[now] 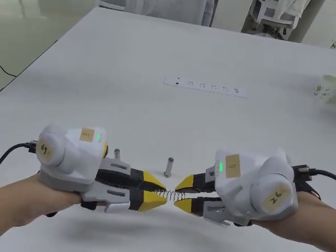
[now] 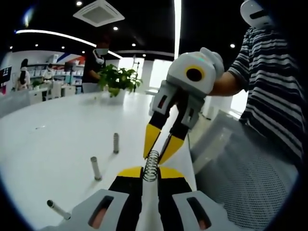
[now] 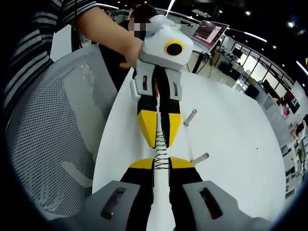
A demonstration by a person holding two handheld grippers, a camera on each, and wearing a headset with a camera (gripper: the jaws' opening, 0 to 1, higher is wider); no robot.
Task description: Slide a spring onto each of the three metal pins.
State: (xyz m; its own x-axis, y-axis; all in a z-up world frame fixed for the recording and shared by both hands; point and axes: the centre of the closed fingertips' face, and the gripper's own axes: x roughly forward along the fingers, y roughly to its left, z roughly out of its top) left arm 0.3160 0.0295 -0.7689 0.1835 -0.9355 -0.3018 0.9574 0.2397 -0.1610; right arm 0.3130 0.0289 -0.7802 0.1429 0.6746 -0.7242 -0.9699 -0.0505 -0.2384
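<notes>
A small coil spring (image 1: pixel 171 195) spans the gap between my two grippers, just above the white table. My left gripper (image 1: pixel 159 192) is shut on its left end, and my right gripper (image 1: pixel 180 195) pinches the other end. In the left gripper view the spring (image 2: pixel 151 165) sits between my own yellow tips, with the right gripper (image 2: pixel 155 155) reaching down onto it. In the right gripper view the spring (image 3: pixel 160 147) runs from my jaws to the left gripper (image 3: pixel 160 138). Bare metal pins (image 1: pixel 169 167) (image 1: pixel 116 153) stand just beyond. Three pins (image 2: pixel 115 143) (image 2: pixel 96 168) (image 2: pixel 57 209) appear in the left gripper view.
A white power strip (image 1: pixel 205 86) lies across the middle of the table (image 1: pixel 131 63). Beside the table's near edge stands a grey mesh office chair (image 3: pixel 53 144). A potted plant (image 2: pixel 118 79) sits at the table's far end, with people beyond it.
</notes>
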